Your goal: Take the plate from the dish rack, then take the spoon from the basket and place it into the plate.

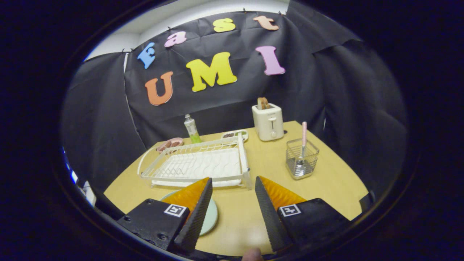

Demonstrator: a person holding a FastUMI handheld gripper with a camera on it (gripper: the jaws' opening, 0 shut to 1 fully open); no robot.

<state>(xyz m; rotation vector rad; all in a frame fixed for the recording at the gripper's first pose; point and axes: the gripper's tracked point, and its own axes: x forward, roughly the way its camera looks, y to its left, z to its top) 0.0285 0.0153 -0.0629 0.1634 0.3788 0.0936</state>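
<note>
The plate [212,217] is out of the rack [195,165] and lies flat on the worktop [235,224], tucked under the left finger. The claw [233,195] hangs with fingers apart, gripping nothing. Now for the spoon [303,145]: it stands nearly upright in the wire basket [301,159], handle up, ahead and to the right of the fingers. Expect a swing right, then a pinch on that handle.

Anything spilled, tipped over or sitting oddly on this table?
Nothing stands out. The plate lies flat on the table under the gripper's open fingers, the dish rack sits square and empty, and the spoon stands upright in its basket. No spills show.
</note>
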